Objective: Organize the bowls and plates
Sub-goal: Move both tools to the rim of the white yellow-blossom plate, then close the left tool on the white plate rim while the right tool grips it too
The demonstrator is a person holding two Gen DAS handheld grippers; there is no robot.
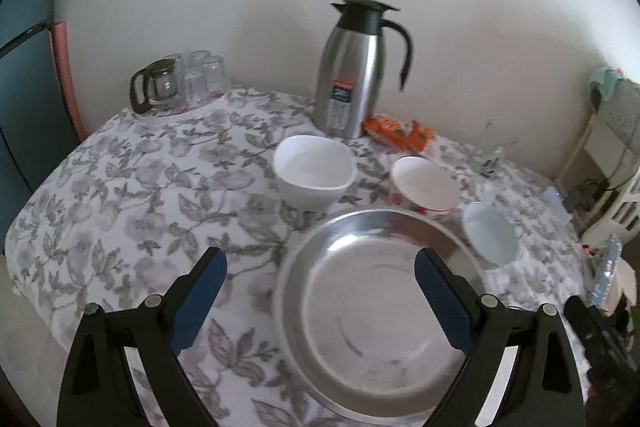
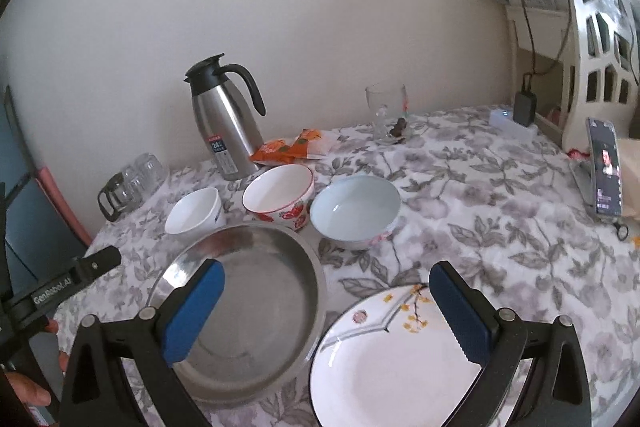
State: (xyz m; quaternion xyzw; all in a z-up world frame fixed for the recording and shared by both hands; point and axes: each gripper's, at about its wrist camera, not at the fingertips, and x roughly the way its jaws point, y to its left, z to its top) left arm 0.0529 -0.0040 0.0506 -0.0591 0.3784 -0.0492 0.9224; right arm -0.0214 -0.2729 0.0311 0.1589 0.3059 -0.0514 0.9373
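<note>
1. The left gripper (image 1: 320, 275), with blue-padded black fingers, hangs spread wide and holds nothing; its right finger (image 1: 440, 301) hangs over the round stainless-steel plate (image 1: 376, 327).
2. The right gripper (image 2: 326, 287) is likewise spread and empty, straddling the gap between the steel plate and the white ceramic plate with yellow blossoms (image 2: 384, 359).
3. Both plates lie flat, face up, side by side on the grey floral tablecloth (image 2: 500, 211); whether their rims touch, I cannot tell. The white plate sits at the near table edge.
4. Behind the steel plate three bowls stand upright, mouths up, in a row: a plain white squarish bowl (image 2: 194, 213), a white bowl with red rim and strawberry print (image 2: 280, 197), and a pale blue-white bowl (image 2: 356, 211).
5. Open cloth spreads to the right of the bowls and left of the steel plate.
6. Farther back, near the wall, stand a steel carafe with black handle (image 2: 224, 123) and an orange snack packet (image 2: 290, 147).
</note>
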